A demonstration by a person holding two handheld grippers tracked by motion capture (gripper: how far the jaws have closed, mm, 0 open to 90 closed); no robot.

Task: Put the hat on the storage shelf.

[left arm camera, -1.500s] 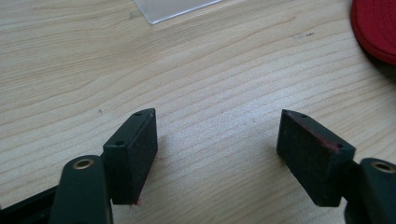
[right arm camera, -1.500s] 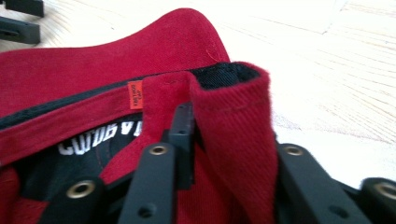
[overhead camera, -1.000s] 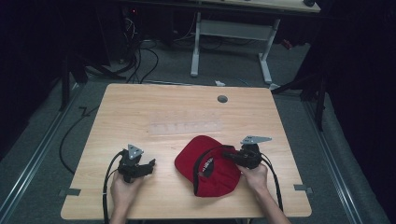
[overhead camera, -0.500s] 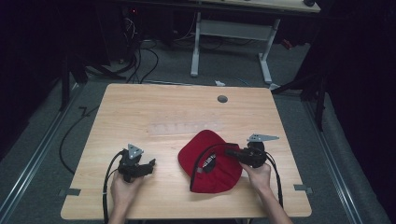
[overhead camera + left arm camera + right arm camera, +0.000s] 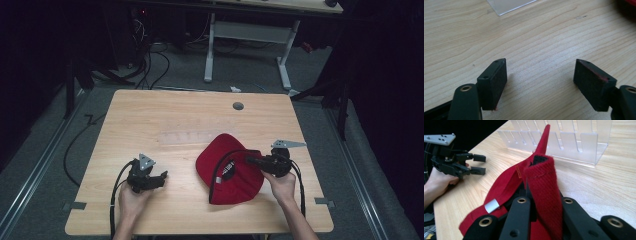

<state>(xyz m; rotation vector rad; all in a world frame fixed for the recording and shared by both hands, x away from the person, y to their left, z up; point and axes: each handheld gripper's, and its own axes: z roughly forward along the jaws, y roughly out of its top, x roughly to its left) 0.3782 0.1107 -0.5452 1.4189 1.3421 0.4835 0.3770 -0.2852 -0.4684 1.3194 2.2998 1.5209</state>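
Wooden table [image 5: 165, 120]: red cap [image 5: 225, 160] in right gripper [image 5: 248, 160]

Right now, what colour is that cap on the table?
Red; the cap shows best in the high view.

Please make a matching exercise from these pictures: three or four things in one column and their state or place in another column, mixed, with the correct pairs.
1. left gripper
2. right gripper
3. red cap
4. clear plastic rack

a. stands on the table beyond the cap
b. jaws open, nothing between them
c. shut on the strap
d. held by its back strap, inside showing

Pairs: 1-b, 2-c, 3-d, 4-a
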